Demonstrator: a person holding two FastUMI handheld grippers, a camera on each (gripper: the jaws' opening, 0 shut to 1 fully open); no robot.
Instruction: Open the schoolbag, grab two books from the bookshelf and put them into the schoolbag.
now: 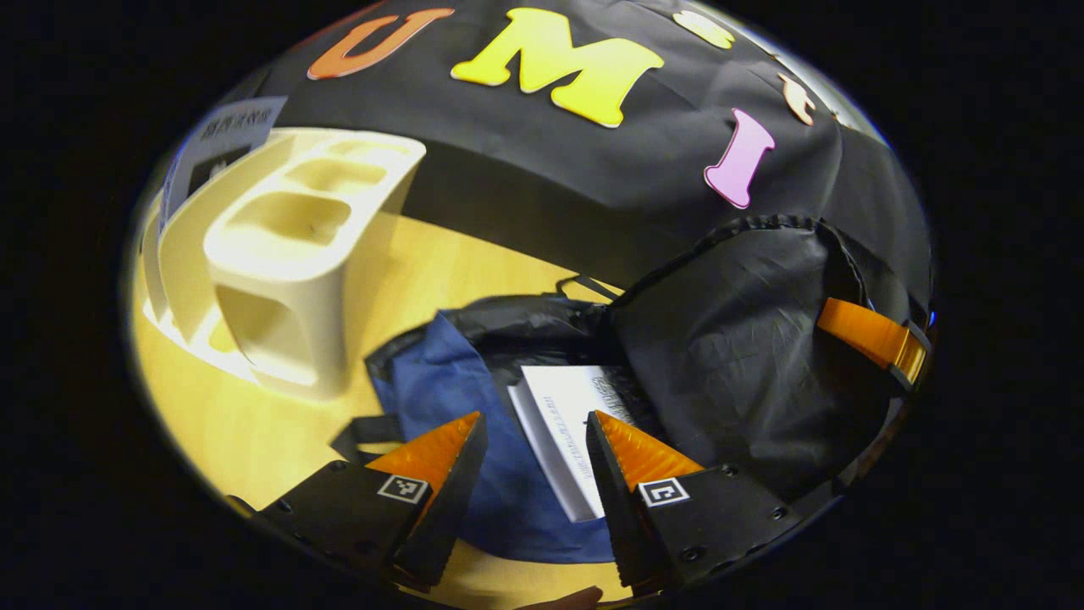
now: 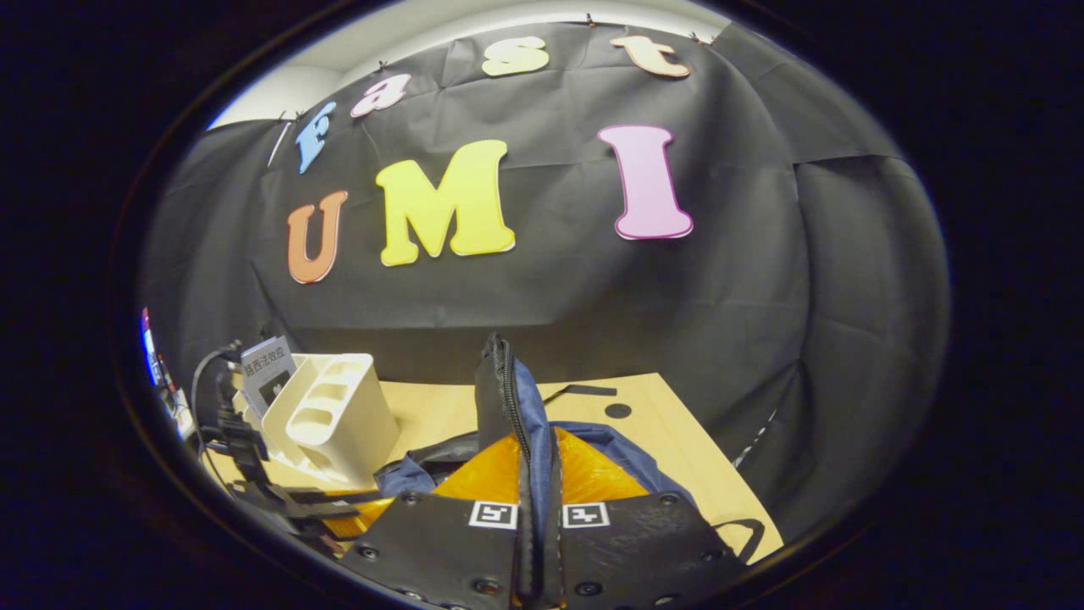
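Both fingers of the left gripper sit nearest in the left gripper view, its jaws released and spread wide with nothing between them. Just beyond and between the jaws lies a white book inside the open schoolbag, resting on the blue lining. The bag's black flap stands raised to the right of the jaws, with an orange strap at its far edge. Ahead and to the left of the jaws, a cream bookshelf with several open slots stands on the wooden table, just beside the bag; a book with a pale cover leans at its far side.

In the right gripper view, the right gripper has its jaws clenched on the flap's zippered edge, which rises upright straight up from between them. The blue body of the bag spreads on the table behind the jaws. Left of the jaws stands the bookshelf, and farther left, low down, the other gripper shows dimly with a cable.
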